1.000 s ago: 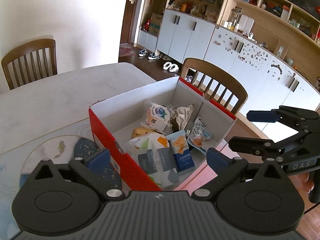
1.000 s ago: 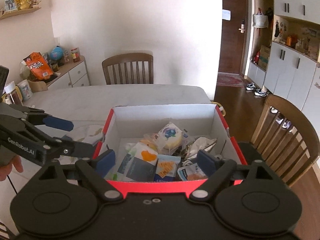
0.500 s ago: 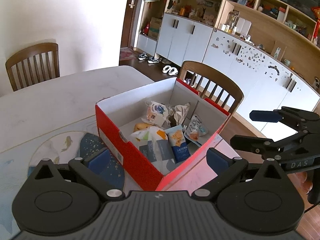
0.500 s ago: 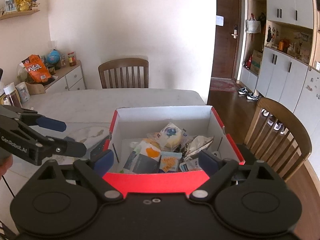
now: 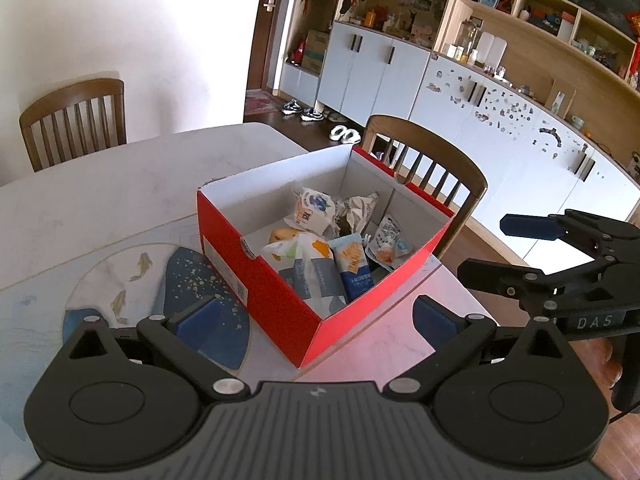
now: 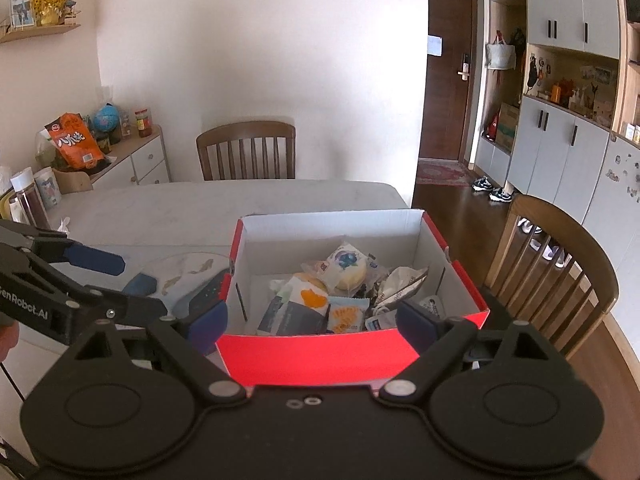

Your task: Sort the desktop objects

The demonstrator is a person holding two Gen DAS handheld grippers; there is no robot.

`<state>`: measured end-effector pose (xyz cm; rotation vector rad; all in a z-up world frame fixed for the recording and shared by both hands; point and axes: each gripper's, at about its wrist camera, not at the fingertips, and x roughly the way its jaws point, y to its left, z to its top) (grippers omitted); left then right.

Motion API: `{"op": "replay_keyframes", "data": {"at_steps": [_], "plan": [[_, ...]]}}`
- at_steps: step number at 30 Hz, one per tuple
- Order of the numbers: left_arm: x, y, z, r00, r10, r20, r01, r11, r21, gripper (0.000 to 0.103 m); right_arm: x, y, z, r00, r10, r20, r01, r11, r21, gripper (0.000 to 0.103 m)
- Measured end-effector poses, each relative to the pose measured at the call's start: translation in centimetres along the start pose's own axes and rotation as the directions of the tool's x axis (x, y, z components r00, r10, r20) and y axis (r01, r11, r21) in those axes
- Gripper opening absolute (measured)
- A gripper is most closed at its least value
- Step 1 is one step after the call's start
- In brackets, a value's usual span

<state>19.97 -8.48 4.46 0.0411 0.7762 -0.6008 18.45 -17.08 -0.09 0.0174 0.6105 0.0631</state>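
Snack packets (image 5: 320,256) piled in red box (image 5: 256,280) ahead of both wide-spread, empty grippers (image 5: 316,316) (image 6: 312,324); sorting apparently finished.

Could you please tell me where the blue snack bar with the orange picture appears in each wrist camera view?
Left wrist: the blue snack bar lies right of centre, near the box's nearest corner.
Right wrist: the bar sits low at centre, just behind the near red wall, between the open fingers.
Shared landmark: the red box holding it, with the blueberry packet farther back.
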Motion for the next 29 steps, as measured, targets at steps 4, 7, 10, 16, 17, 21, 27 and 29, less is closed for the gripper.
{"op": "replay_keyframes", "data": {"at_steps": [4, 7, 10, 16, 17, 21, 27, 29], "plan": [[-0.1, -0.1, 0.0, 1.000, 0.000, 0.001, 0.000, 1.000, 0.006, 0.103, -0.1, 0.1, -0.1, 1.000, -0.003, 0.000, 0.003, 1.000, 0.002, 0.092], [0.0, -0.1, 0.0, 1.000, 0.000, 0.000, 0.000, 1.000, 0.008, 0.103, -0.1, 0.1, -0.1, 1.000, -0.006, -0.002, 0.006, 1.000, 0.007, 0.092], [0.1, -0.1, -0.1, 1.000, 0.005, 0.000, -0.005, 1.000, 0.012, 0.103, 0.0, 0.1, -0.2, 1.000, -0.019, -0.005, 0.019, 1.000, 0.008, 0.092], [0.2, 0.1, -0.3, 1.000, 0.015, 0.006, -0.016, 1.000, 0.019, 0.103, 0.3, 0.2, -0.1, 0.999, -0.033, -0.012, 0.033, 0.999, 0.015, 0.092], [0.1, 0.2, -0.2, 1.000, 0.016, 0.007, -0.016, 1.000, 0.020, 0.103, 0.3, 0.3, -0.1, 0.999, -0.035, -0.012, 0.035, 0.999, 0.012, 0.092], [0.1, 0.3, -0.3, 1.000, 0.017, 0.011, -0.017, 1.000, 0.019, 0.103, 0.4, 0.3, -0.1, 0.999, -0.038, -0.014, 0.038, 0.999, 0.012, 0.092], [0.0, 0.7, -0.2, 1.000, 0.010, 0.011, -0.010, 1.000, 0.009, 0.103, 0.9, 0.4, -0.3, 0.998, -0.055, -0.032, 0.056, 0.998, 0.013, 0.092], [-0.1, 0.8, -0.2, 1.000, 0.007, 0.011, -0.007, 1.000, 0.010, 0.103, 1.1, 0.5, -0.3, 0.997, -0.062, -0.037, 0.062, 0.998, 0.014, 0.092]]}}
